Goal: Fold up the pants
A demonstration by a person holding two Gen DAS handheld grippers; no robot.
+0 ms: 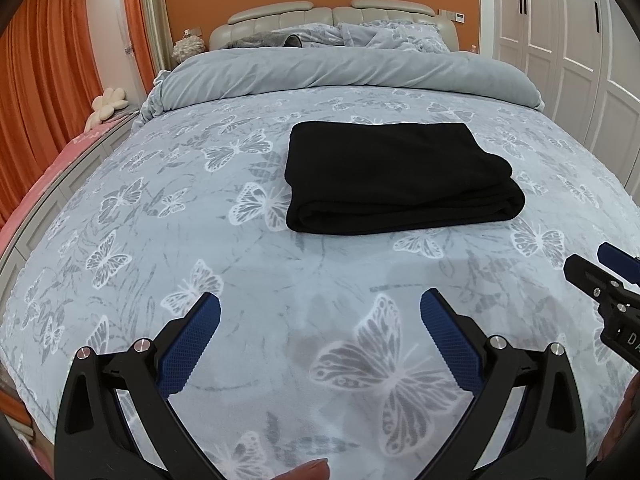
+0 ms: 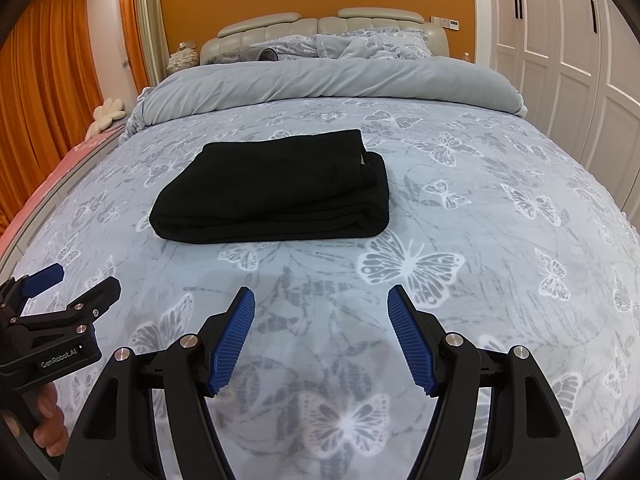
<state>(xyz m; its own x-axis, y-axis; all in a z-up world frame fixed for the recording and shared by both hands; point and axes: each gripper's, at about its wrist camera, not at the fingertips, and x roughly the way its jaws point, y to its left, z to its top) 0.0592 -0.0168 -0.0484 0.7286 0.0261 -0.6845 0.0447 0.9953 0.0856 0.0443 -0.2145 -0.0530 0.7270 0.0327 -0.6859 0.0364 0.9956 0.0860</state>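
while pants (image 1: 396,178) lie folded at 12 o'clock: done, likely
left gripper (image 1: 320,344): spread, empty
right gripper (image 2: 321,330): spread, empty
risk: nudging stack, unfolding

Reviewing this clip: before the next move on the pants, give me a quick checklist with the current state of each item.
1. Pants folded into a compact stack: ok.
2. Pants lying flat on the bed, away from its edges: ok.
3. Left gripper open and holding nothing: ok.
4. Right gripper open and holding nothing: ok.
5. Both grippers clear of the pants, bare bed between them: ok.
6. Layers aligned at the stack's right end, where a pale tag peeks out: cannot tell.
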